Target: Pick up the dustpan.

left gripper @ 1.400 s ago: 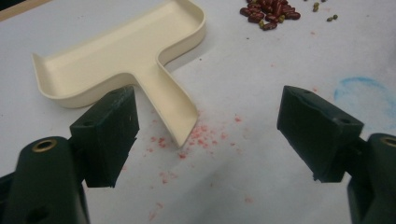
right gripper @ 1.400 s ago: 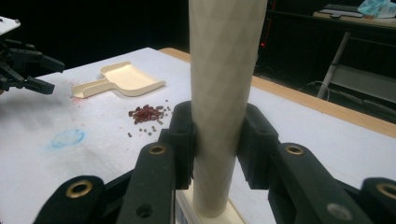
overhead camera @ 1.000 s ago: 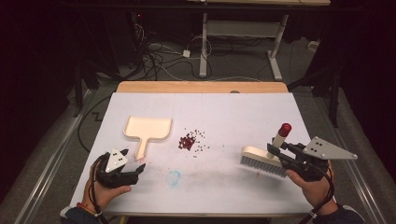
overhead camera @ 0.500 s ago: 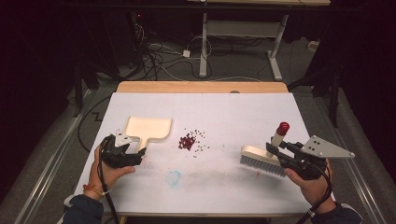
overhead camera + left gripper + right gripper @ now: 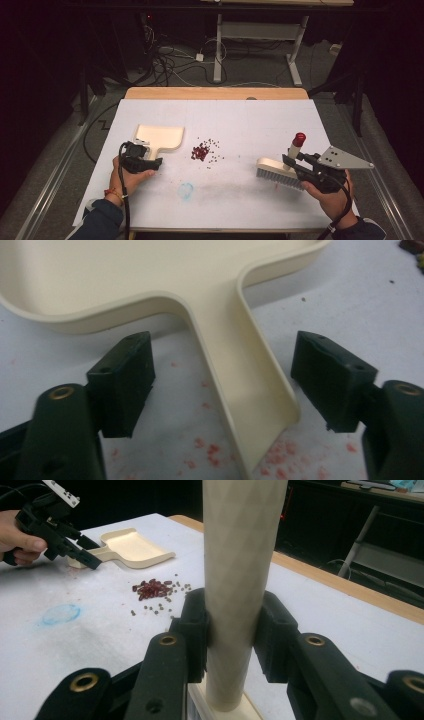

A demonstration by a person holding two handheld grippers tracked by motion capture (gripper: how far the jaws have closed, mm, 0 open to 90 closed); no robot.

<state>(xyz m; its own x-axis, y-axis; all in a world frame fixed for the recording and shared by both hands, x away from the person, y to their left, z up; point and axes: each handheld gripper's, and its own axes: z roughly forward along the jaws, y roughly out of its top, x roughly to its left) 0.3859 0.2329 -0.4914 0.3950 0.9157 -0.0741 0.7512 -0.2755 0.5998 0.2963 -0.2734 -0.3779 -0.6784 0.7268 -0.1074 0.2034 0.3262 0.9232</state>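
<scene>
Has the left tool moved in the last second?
Yes. The left tool slid up the table to the dustpan handle, its jaws just closing around it, not yet gripping.

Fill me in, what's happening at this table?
A person works two handheld grippers over a white table. The right gripper is shut on the handle of a brush whose bristles rest on the table. The left gripper straddles the handle of a cream dustpan; its jaws have just been closing but don't press on it yet. A small pile of red beans lies between dustpan and brush, not yet swept.
</scene>
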